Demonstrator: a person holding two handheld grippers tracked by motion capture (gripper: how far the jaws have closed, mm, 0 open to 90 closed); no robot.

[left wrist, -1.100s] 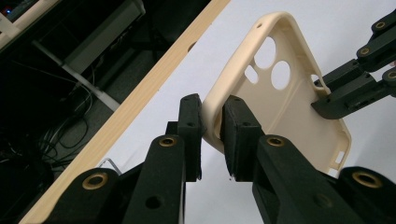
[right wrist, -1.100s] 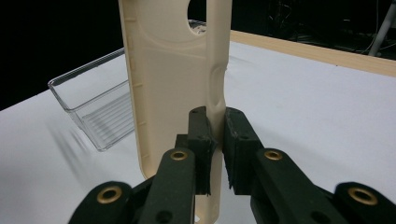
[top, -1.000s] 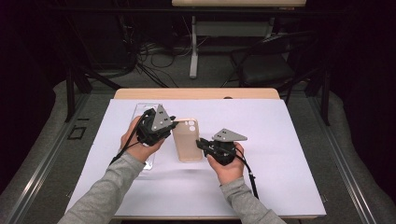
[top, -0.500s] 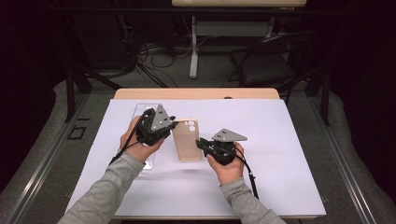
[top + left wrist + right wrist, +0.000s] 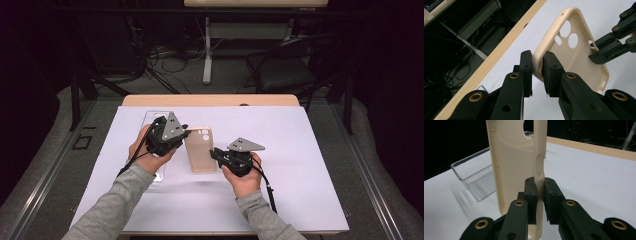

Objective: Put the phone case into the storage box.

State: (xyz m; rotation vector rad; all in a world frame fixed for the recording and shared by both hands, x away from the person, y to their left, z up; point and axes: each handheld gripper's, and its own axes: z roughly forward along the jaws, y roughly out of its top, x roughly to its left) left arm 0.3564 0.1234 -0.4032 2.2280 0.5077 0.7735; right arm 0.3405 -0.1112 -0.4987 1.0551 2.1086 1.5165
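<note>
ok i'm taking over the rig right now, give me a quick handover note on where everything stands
Left gripper: shut on one long edge of the beige phone case.
Right gripper: shut on the opposite long edge.
Case: held between both grippers above the white mat, open side up, camera holes at the far end.
Clear plastic tray: on the mat by the left hand, looks empty.
Done: case gripped on both sides.
Left: probably placing the case in the tray; keep both grips until then.
</note>
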